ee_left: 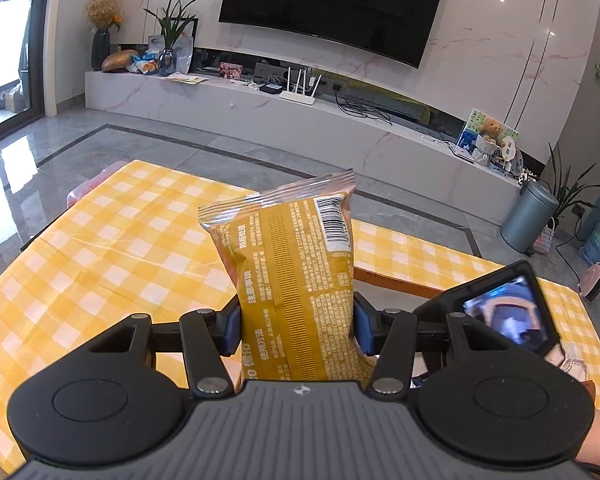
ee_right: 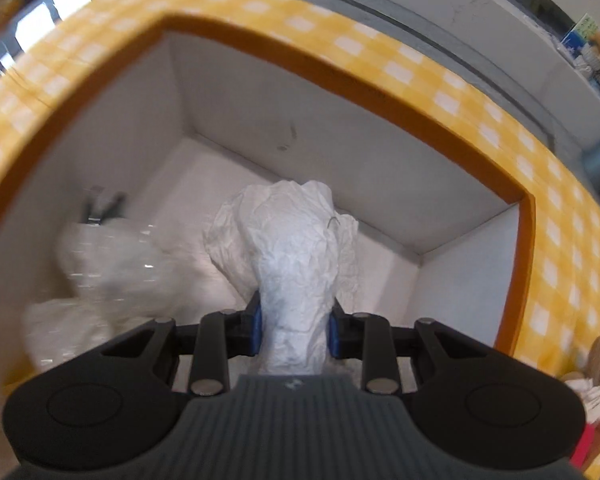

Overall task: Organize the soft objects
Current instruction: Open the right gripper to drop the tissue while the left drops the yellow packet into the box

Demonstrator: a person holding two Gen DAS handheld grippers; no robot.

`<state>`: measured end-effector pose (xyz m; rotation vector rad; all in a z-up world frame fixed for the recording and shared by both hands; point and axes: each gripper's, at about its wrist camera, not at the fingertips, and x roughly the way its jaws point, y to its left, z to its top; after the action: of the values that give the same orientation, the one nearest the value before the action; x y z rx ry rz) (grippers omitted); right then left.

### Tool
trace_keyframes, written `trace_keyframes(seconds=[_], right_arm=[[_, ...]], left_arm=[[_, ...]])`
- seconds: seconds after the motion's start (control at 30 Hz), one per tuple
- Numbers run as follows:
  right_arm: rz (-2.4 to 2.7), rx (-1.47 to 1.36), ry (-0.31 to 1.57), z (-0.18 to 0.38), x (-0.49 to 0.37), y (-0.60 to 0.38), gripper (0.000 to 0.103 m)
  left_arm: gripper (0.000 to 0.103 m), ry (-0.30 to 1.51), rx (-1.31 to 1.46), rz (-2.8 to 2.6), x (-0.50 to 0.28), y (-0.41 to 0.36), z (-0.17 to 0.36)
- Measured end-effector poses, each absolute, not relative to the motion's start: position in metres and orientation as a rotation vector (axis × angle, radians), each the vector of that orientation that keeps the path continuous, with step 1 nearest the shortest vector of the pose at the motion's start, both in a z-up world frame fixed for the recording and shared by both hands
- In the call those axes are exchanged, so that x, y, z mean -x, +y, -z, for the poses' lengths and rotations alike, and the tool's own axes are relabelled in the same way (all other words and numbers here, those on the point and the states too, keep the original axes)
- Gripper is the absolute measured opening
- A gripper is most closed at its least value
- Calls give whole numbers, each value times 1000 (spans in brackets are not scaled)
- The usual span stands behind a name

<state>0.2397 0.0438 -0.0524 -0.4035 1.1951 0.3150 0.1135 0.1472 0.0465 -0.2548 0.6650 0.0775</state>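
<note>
Left view's sharp & bright for me: daylight from the window (ee_left: 8, 36), far left of the jaws, w/ white glare patches on the glossy floor (ee_left: 12, 184) and soft reflections in the TV (ee_left: 332, 4) above. Strong fisheye bend at the edges, corners vignetted black. Right view's softer: motion blur smears the checked cloth (ee_right: 480, 92) round the box (ee_right: 260, 92) and the clear bag (ee_right: 100, 264) left of the jaws; only the white wad (ee_right: 296, 264) between them looks crisp. Shadows faint.

Blurred beyond telling inside the box (ee_right: 380, 184): pale clear-wrapped bundles (ee_right: 112, 264) left of the crumpled white tissue (ee_right: 296, 264).
</note>
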Motion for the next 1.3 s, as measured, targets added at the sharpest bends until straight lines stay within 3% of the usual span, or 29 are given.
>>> trace_keyframes(seconds=[0.3, 0.33, 0.43, 0.6, 0.8, 0.87, 0.9, 1.03, 1.3], right_arm=[[-251, 412, 1191, 70, -251, 39, 34], [-256, 416, 1192, 69, -251, 40, 43], [-303, 427, 1186, 64, -240, 44, 55], [-355, 479, 1126, 50, -220, 49, 65], [-454, 353, 1093, 23, -206, 37, 78], [-490, 299, 1065, 12, -200, 30, 88], [-477, 281, 1045, 5, -196, 27, 98], [-418, 254, 925, -17, -179, 6, 98], [-399, 191, 901, -36, -159, -31, 98]], left_arm=[[61, 686, 251, -81, -115, 147, -41], [61, 685, 249, -78, -115, 146, -42], [61, 685, 241, -68, -115, 144, -42], [61, 675, 245, -57, -114, 145, -44], [61, 660, 257, -18, -109, 145, -49], [61, 669, 255, -21, -109, 143, -50], [61, 669, 253, -21, -110, 142, -51], [61, 663, 212, 1, -113, 136, -49], [61, 739, 117, -2, -138, 105, -31]])
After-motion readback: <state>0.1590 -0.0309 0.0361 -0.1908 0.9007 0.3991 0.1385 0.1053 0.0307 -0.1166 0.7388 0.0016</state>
